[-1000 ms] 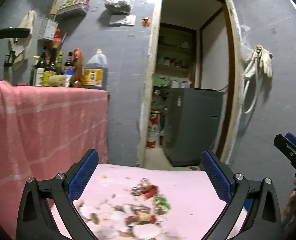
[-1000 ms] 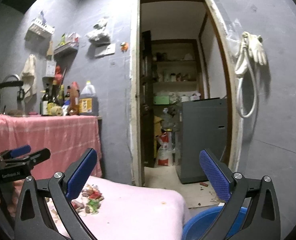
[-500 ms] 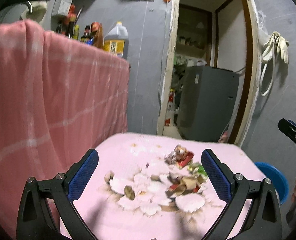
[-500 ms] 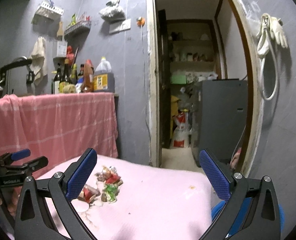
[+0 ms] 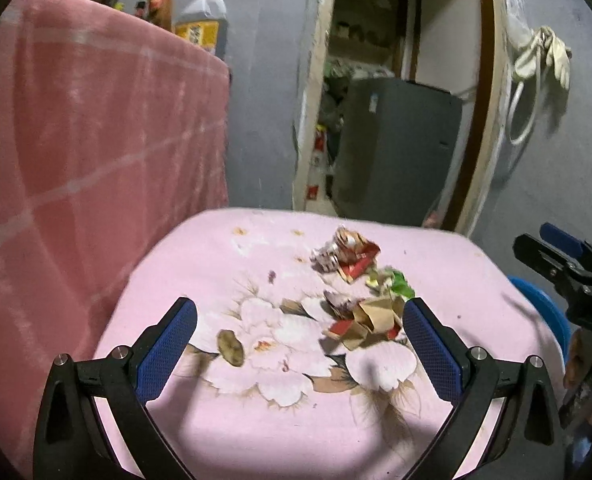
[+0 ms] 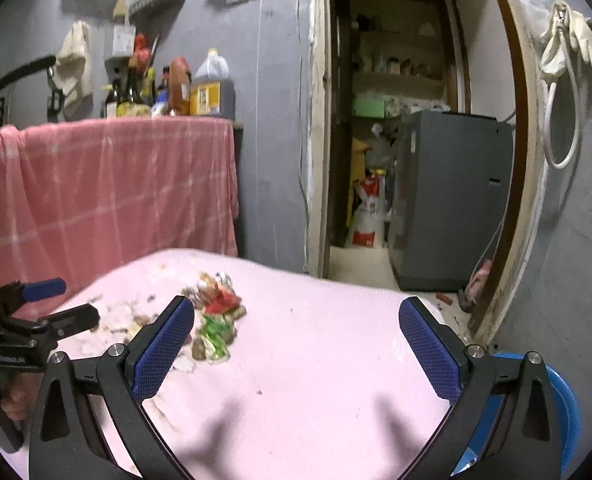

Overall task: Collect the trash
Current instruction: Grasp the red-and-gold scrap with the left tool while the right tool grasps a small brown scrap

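Pink floral cloth (image 5: 256, 420) over a low counter; printed with pale blossoms and brown leaves, marked with small stains and crumbs.

Item: trash (image 5: 359, 304), a loose heap of crumpled wrappers in red, green, brown and silver, lying right of centre on the cloth. One brown scrap (image 5: 230, 347) sits apart to the left, on the flower print.

Left tongs (image 5: 301, 346): spread wide, empty, above the cloth, the right pad just beside the brown paper. Right tongs (image 6: 296, 346): spread wide, empty, over bare cloth right of the heap.

Receptacle: blue basin (image 6: 567, 408), low beyond the counter's right edge, partly hidden.

Risks, as judged:
- Heap is loose and light; a single pinch likely lifts one piece and scatters the rest.
- Printed leaves and stains resemble scraps; the tongs may close on a pattern, or pinch and drag the cloth.
- Cloth is soft; a dragged fold could spill pieces over the edge.
- Both tongs work close together; collision is possible over the heap.
- The basin sits off the edge; a carried scrap may drop short.

Room: grey walls; pink checked cloth (image 6: 108, 184) draped over a higher counter with bottles and an oil jug (image 6: 212, 88); wall racks; open doorway (image 6: 395, 120) to a store room with shelves and a grey appliance (image 6: 447, 200); gloves and white hose (image 6: 567, 64) hung on the right.
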Motion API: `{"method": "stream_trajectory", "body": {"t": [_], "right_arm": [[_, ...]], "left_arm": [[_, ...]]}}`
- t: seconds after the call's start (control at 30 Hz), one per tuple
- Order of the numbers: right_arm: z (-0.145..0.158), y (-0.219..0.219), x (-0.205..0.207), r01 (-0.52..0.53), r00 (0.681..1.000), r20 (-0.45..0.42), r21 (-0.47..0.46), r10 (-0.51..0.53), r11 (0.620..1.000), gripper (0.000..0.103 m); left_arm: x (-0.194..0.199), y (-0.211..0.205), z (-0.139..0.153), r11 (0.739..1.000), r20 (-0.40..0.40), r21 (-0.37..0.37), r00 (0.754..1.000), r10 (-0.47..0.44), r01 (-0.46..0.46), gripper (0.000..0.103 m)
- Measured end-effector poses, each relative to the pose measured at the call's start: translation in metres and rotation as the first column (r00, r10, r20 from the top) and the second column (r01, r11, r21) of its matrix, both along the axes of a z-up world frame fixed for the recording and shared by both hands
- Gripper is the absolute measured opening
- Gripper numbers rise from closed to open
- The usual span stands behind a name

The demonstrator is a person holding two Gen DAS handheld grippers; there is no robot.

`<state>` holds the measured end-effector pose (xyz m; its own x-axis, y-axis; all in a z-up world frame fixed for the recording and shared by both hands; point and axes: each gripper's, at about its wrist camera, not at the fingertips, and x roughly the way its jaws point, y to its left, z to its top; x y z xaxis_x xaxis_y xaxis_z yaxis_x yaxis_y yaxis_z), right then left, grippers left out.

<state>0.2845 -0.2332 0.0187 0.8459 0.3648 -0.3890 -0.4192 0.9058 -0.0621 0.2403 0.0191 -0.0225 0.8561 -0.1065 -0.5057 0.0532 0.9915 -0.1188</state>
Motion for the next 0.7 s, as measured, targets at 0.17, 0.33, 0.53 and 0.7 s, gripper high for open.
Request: {"method": "stream_trajectory", "body": {"t": [0.17,0.33,0.53,0.7], "right_arm": [[-0.012,0.002,0.011,0.007,0.998,-0.066,-0.029,-0.009,1.000,0.103],[-0.026,-0.001,0.025,0.018,0.986,-0.167,-0.024,-0.022,1.000,0.103],[-0.034,-0.005,0.033,0.026,0.973,-0.229,-0.015,-0.029,1.000,0.103],[-0.034,-0.004,0.033,0.003,0.971,-0.238,-0.009,-0.005,1.000,0.103]], "left_arm": [[0.012,-0.006,-0.007,0.999,-0.068,0.001,0.996,-0.053,0.054,0.101],[0.025,-0.005,-0.010,0.993,-0.115,-0.069,0.988,-0.107,0.100,0.100],[0.032,-0.008,-0.007,0.981,-0.126,-0.129,0.978,-0.164,0.148,0.086],[0.038,-0.013,-0.010,0.974,-0.171,-0.146,0.965,-0.199,0.175,0.057]]}}
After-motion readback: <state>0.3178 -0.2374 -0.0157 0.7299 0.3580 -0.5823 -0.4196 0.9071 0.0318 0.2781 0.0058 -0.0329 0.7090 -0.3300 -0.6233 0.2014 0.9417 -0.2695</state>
